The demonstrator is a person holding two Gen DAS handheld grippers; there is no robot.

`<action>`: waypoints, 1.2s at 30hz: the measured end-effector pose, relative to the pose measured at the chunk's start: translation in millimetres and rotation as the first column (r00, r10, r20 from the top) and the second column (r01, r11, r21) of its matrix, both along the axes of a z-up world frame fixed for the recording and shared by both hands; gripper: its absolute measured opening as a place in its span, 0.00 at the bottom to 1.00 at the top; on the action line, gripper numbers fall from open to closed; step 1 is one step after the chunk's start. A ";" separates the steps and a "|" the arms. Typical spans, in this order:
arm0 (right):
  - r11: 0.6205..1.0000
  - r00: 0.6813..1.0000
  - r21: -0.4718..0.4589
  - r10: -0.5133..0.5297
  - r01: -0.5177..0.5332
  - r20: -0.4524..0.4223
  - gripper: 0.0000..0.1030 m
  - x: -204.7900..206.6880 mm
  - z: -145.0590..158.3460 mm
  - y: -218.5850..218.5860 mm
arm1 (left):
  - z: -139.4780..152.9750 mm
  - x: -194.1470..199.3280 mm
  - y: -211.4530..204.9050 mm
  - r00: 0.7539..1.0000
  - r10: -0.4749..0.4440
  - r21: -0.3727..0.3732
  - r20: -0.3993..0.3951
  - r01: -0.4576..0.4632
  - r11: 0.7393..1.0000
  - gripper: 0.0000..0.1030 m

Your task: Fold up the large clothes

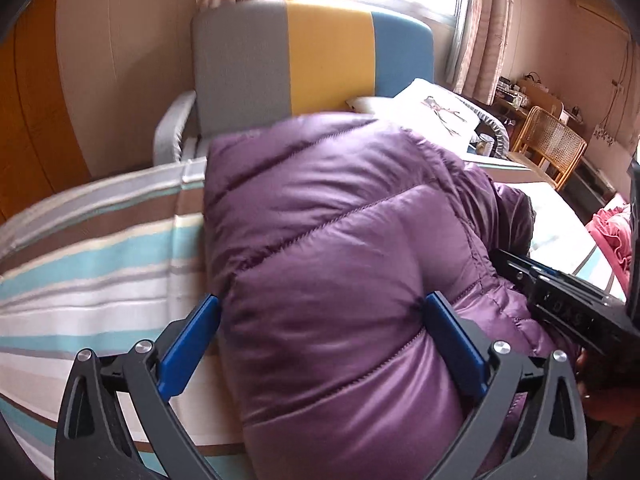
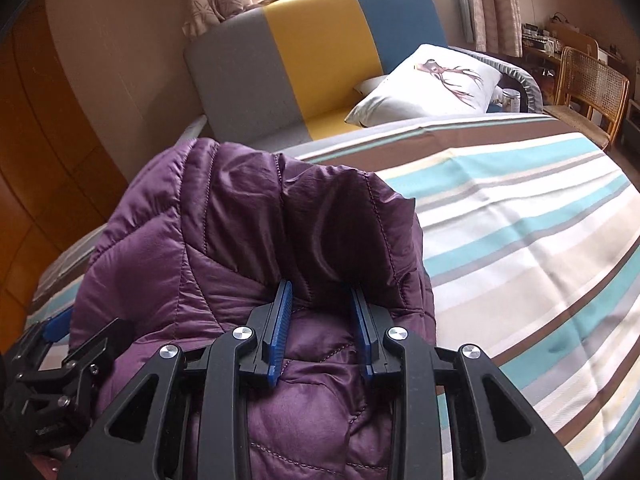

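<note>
A purple quilted puffer jacket lies bunched on the striped bed. My left gripper stands wide open around a thick puffed fold of it; the right blue pad touches the fabric and the left pad sits at its edge. My right gripper is shut on a raised fold of the jacket, with cloth pinched between its blue pads. Each gripper shows in the other's view: the right gripper at the right, the left gripper at the lower left.
A grey, yellow and blue padded headboard stands behind the bed. A white pillow with a deer print leans by it. Right of the striped sheet is a rattan chair. Pink cloth lies at the far right. Wooden panels line the left.
</note>
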State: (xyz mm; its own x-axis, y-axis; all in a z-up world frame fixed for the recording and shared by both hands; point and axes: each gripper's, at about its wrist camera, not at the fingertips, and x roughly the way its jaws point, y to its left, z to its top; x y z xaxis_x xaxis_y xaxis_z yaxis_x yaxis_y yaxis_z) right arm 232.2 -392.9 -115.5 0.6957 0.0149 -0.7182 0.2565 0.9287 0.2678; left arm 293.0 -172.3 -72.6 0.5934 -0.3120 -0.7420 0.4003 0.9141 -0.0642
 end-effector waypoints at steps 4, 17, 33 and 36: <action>1.000 1.000 -0.002 -0.006 0.006 -0.018 0.27 11.0 -16.1 -1.9 | -13.3 6.7 0.3 1.000 -0.002 -0.009 -0.025 0.001 1.000 0.98; 0.999 0.996 0.041 -0.015 0.011 0.085 0.40 -23.9 1.9 -1.4 | -10.3 -17.4 18.3 1.000 -0.001 -0.056 -0.001 0.000 0.998 0.98; 0.993 0.998 0.093 -0.068 0.066 0.010 0.60 -58.2 -31.9 -6.9 | -37.9 -34.7 44.1 0.998 -0.035 -0.050 -0.058 0.032 0.998 0.98; 0.989 0.998 0.130 -0.065 0.066 -0.006 0.60 -58.3 -26.9 -11.2 | -35.8 -29.2 55.7 0.993 -0.025 -0.129 -0.119 0.010 0.992 0.98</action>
State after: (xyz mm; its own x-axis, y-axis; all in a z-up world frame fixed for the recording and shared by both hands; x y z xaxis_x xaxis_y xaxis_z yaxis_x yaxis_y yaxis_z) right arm 173.9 -404.0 -142.4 0.6967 0.0625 -0.7146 0.3163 0.8674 0.3842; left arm 263.8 -116.6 -108.5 0.4957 -0.4187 -0.7609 0.3985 0.8881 -0.2291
